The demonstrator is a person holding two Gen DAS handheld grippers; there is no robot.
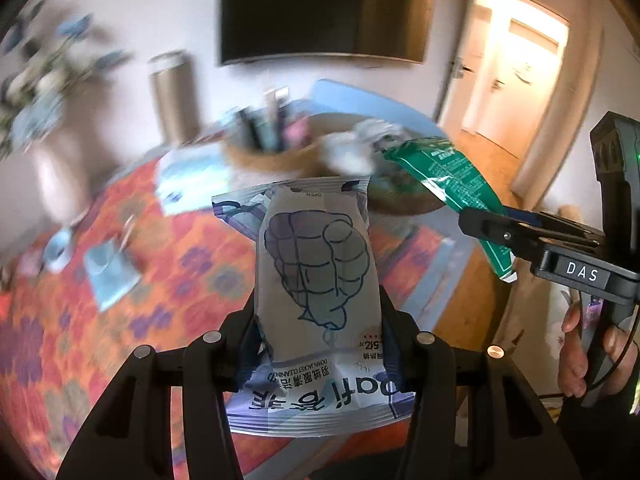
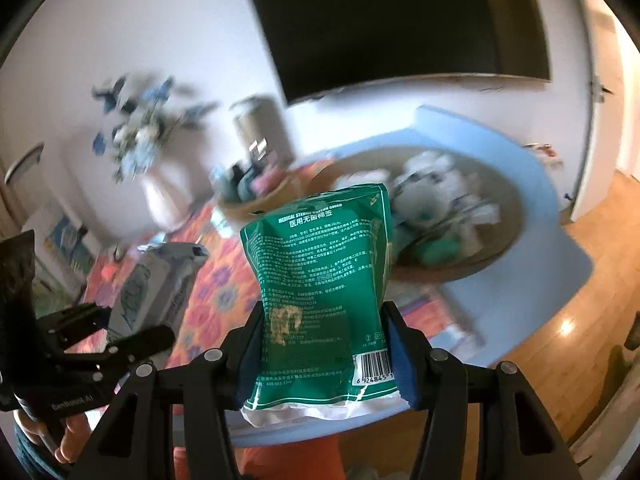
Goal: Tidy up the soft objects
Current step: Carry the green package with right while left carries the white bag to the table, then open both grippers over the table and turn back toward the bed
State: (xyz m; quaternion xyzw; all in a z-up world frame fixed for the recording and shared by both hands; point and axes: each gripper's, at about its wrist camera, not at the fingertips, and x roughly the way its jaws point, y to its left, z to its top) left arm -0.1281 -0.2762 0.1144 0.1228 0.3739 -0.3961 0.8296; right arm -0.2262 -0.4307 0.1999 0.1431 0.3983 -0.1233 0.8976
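My left gripper [image 1: 318, 320] is shut on a grey-blue wipes packet [image 1: 320, 280] with a jacket drawing, held up above the table. My right gripper [image 2: 322, 328] is shut on a green cotton swab packet [image 2: 324, 288], also held in the air. In the left wrist view the right gripper [image 1: 472, 222] shows at right with the green packet [image 1: 444, 180] over a round tray. In the right wrist view the left gripper [image 2: 132, 332] shows at left with the grey-blue packet [image 2: 156, 288].
A round wooden tray [image 2: 516, 216] with several white and green soft packets sits on the blue table [image 2: 560, 240]. A small basket [image 1: 272, 156] of tubes, a vase of blue flowers [image 1: 52, 160], flat blue packets [image 1: 112, 272] and an orange patterned cloth [image 1: 80, 340] lie around.
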